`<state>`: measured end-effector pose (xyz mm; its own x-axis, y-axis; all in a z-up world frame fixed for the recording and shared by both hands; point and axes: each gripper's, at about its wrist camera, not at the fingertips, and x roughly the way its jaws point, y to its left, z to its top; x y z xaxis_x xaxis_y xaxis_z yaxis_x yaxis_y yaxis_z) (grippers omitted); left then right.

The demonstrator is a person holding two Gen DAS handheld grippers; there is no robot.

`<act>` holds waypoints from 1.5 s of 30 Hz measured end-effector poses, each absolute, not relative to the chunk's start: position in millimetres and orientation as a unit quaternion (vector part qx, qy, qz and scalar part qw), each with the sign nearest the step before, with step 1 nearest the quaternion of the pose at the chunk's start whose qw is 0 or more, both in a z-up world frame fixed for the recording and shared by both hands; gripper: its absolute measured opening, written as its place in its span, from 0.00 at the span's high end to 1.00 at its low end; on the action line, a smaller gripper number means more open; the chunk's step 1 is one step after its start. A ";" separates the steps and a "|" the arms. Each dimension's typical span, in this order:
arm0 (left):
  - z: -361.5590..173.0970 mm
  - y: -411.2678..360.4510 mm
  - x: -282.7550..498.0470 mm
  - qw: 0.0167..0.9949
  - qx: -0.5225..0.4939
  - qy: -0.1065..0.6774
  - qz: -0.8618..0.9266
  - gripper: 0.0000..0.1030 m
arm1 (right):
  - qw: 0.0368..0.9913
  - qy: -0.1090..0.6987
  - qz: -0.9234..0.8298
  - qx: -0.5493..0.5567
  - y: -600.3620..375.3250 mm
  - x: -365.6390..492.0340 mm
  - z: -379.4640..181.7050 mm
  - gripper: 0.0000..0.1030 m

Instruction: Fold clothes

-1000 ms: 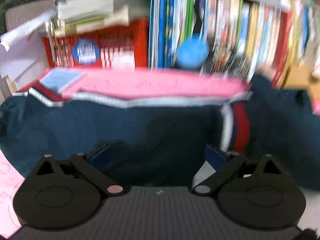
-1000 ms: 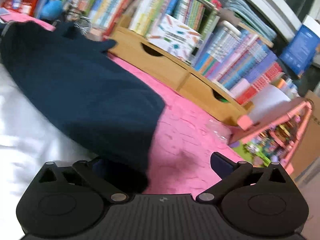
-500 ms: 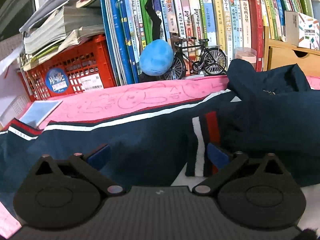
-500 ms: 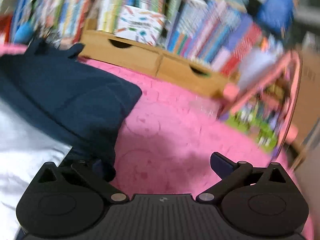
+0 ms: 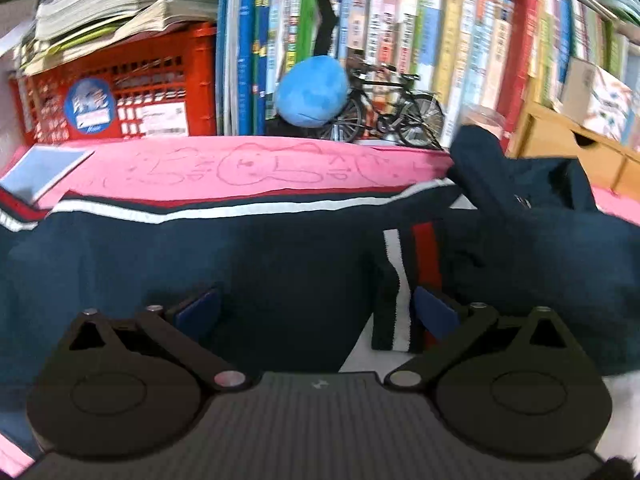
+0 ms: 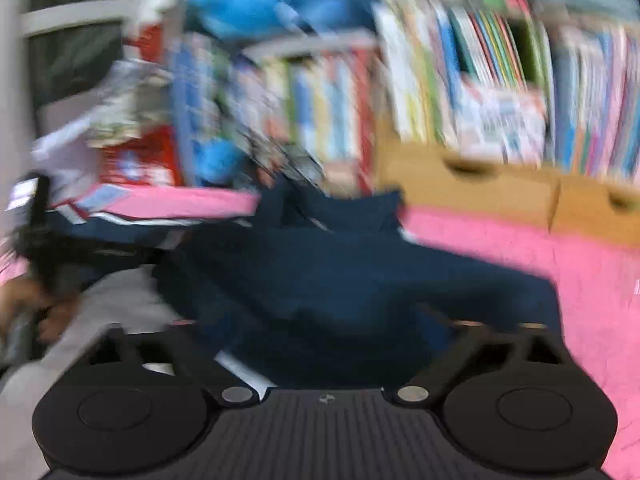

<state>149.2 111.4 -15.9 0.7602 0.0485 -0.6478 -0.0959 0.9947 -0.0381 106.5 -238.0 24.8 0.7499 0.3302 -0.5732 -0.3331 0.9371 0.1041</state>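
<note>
A navy jacket (image 5: 260, 264) with white and red stripes lies spread on the pink mat (image 5: 248, 168); its striped cuff (image 5: 404, 280) is folded onto the body. My left gripper (image 5: 316, 312) is open, low over the jacket, its right finger beside the cuff. The right wrist view is blurred. My right gripper (image 6: 324, 332) is open over the navy jacket (image 6: 340, 272), fingers spread either side of the fabric. A white inner cloth (image 6: 120, 304) shows at the left.
Rows of books (image 5: 420, 48), a red crate (image 5: 120, 92), a blue plush ball (image 5: 312, 88) and a model bicycle (image 5: 392, 112) stand behind the mat. A wooden drawer unit (image 6: 500, 188) sits at the right. A hand (image 6: 24, 312) shows at the far left.
The left view has steadied and moved slightly closer to the cuff. The right gripper has swung left, from the jacket's edge over pink mat to facing the jacket and shelves.
</note>
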 end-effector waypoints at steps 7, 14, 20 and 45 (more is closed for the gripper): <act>-15.7 105.1 148.6 0.939 -0.012 0.341 0.040 0.00 | 0.929 0.358 -0.058 -0.073 -299.2 126.8 -1.6 0.51; -15.6 106.3 149.6 0.939 -0.012 0.341 0.039 0.00 | 0.945 0.315 -0.035 -0.085 -263.7 142.4 18.8 0.32; -16.4 110.8 150.8 0.938 -0.026 0.345 0.032 0.00 | 0.936 0.343 0.029 -0.074 -231.7 194.7 -11.4 0.26; 11.3 261.0 83.5 0.874 0.036 0.342 0.343 0.00 | 0.914 0.318 0.236 -0.092 -65.1 125.7 -21.6 0.05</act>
<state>83.5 261.0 11.3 0.5311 0.6243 -0.5729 -0.5750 0.7621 0.2975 125.7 -65.1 -21.6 0.6862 0.3722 -0.6250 -0.4893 0.8719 -0.0181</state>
